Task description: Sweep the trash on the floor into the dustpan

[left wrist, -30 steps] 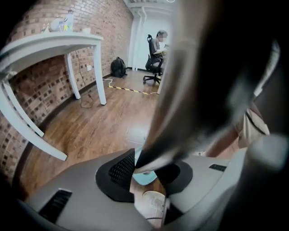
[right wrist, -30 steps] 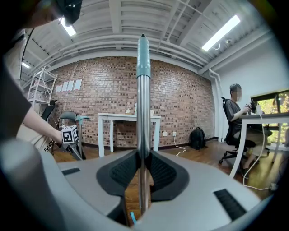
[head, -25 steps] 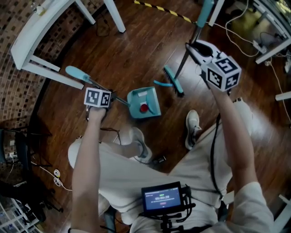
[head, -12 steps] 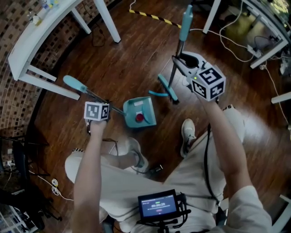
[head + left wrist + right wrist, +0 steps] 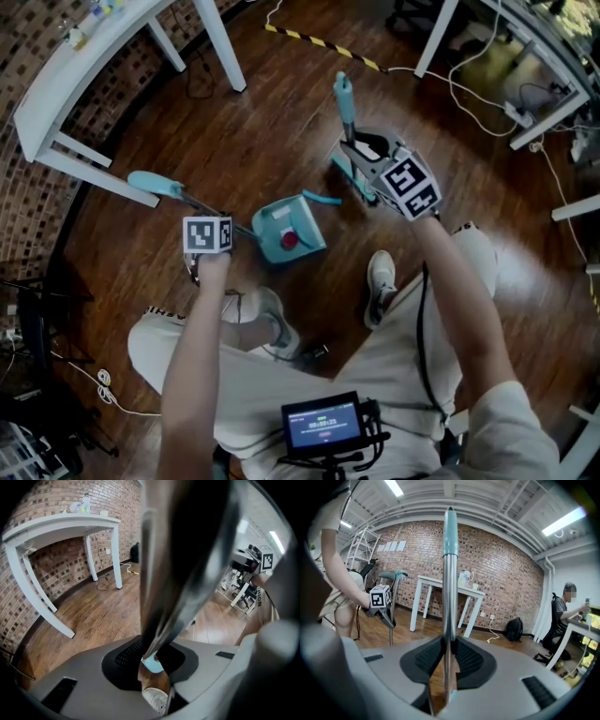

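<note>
- Head view: the left gripper (image 5: 217, 225) clamps the dustpan's handle (image 5: 173, 190); the dustpan (image 5: 270, 223) sits on the wooden floor (image 5: 281, 122) with a red scrap (image 5: 290, 240) inside.
- Only the right gripper view shows the right gripper (image 5: 449, 663) pinching the broom pole (image 5: 450, 573); a seated person (image 5: 562, 620) is behind.
- The left gripper view adds a white shoe (image 5: 157, 700).

Left gripper (image 5: 156, 654) clamped on dustpan handle (image 5: 180, 569); white table (image 5: 61, 526) beyond.

Right gripper (image 5: 354, 150) carries broom (image 5: 345, 105) leftward toward dustpan (image 5: 281, 225). Broom head (image 5: 349, 178), earlier well apart from pan, now near its open edge. Handle, earlier slanting up-right, now near straight.
</note>
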Tool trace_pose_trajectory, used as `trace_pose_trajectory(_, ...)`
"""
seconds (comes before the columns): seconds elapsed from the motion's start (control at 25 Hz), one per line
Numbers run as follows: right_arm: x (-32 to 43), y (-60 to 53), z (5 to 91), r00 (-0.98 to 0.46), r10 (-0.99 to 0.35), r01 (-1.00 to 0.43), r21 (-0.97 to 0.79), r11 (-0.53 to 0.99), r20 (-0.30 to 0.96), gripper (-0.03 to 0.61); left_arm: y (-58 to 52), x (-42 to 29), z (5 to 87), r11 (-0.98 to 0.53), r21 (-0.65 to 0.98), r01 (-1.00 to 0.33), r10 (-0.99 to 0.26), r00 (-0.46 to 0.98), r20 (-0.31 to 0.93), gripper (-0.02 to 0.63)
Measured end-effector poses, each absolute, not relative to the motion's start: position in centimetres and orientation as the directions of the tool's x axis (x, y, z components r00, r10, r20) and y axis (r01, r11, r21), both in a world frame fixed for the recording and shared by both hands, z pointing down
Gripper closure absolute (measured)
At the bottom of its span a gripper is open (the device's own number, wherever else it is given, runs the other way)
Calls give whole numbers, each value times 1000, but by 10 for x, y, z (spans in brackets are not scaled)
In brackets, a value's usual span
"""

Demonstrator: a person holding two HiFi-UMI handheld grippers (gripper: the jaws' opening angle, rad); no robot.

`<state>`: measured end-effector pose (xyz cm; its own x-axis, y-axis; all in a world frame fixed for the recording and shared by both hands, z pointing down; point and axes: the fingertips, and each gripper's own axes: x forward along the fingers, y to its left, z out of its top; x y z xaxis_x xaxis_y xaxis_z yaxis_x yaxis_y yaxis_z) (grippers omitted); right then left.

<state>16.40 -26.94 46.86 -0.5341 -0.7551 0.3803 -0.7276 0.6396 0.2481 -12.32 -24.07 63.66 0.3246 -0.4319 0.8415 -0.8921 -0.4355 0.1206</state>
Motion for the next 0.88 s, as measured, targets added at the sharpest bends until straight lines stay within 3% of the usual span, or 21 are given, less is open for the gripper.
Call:
trace_pose_trajectory(0.2, 153, -258, 496, -550, -711, -668, 279, 689, 439, 479, -242, -137, 632, -398, 86, -913, -454, 277, 846, 528)
trace_pose_trajectory(0.52, 112, -229, 514, -616, -629, -631, 181, 755, 474, 480, -244, -147, 638, -395, 29, -918, -462, 225, 858, 529)
trace_pose_trajectory(0.88, 77, -215, 491, -669, -612, -659, 42, 751, 421, 480, -230, -162, 656, -400, -62, -915, -402, 114, 908, 529)
